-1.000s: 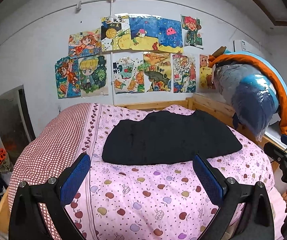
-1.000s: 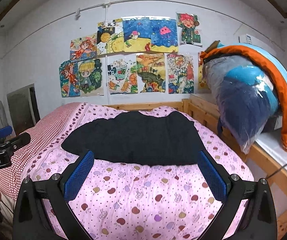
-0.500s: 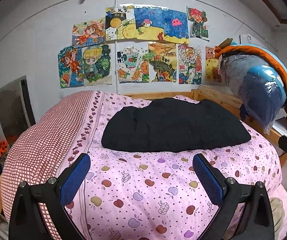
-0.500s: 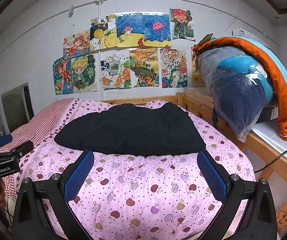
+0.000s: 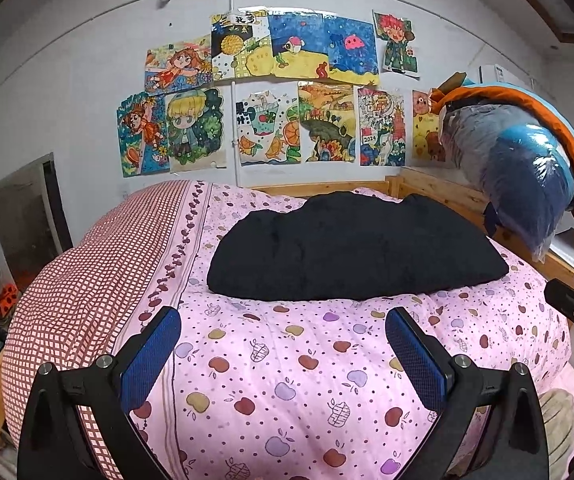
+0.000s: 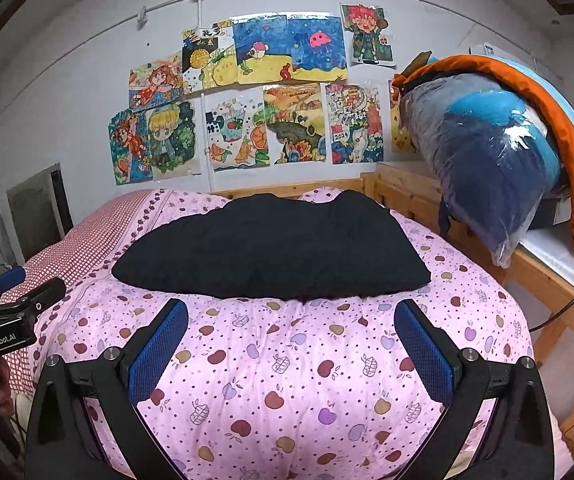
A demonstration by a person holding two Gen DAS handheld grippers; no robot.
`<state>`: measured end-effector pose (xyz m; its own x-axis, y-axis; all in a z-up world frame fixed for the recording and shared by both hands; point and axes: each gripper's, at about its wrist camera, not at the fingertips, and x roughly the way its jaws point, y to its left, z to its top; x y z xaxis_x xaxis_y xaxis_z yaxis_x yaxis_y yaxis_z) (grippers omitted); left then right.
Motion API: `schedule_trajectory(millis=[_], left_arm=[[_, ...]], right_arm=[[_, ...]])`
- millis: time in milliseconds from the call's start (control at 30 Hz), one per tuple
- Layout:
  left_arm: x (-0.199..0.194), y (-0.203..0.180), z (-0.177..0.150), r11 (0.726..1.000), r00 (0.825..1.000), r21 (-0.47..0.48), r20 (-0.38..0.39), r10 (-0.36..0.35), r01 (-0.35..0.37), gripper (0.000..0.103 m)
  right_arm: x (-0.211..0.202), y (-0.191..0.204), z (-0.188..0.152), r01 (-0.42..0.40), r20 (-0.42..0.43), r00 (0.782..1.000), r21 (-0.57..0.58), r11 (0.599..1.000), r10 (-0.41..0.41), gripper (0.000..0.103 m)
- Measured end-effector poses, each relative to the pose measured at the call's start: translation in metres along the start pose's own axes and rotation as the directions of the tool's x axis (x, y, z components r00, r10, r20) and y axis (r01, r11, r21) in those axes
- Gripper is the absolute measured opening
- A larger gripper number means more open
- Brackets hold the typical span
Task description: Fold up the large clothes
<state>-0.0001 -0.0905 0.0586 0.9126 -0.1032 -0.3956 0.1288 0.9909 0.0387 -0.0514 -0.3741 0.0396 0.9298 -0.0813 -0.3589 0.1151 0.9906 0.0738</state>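
Both the left claw (image 5: 283, 332) and the right claw (image 6: 291, 326) gape empty; ahead lies the black garment (image 5: 351, 248) on the bed (image 5: 307, 360) (apparently folded). Next: reach forward for its near edge.

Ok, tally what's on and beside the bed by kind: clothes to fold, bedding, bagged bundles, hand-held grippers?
Black garment: 1
Pink quilt: 1
Checked red blanket: 1
Plastic-wrapped bundle on the side shelf: 1
Hand-held grippers, left hand-held gripper and right hand-held gripper, both open and empty: 2
Total: 6
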Motion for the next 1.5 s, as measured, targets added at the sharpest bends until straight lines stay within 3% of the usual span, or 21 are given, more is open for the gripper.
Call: schedule_trajectory(millis=[1500], left_arm=[[0.000, 0.009, -0.001, 1.000, 1.000, -0.020, -0.002, 0.007, -0.007, 0.103]], right_arm=[[0.002, 0.002, -0.007, 0.002, -0.006, 1.000, 0.009, 1.000, -0.002, 0.101]])
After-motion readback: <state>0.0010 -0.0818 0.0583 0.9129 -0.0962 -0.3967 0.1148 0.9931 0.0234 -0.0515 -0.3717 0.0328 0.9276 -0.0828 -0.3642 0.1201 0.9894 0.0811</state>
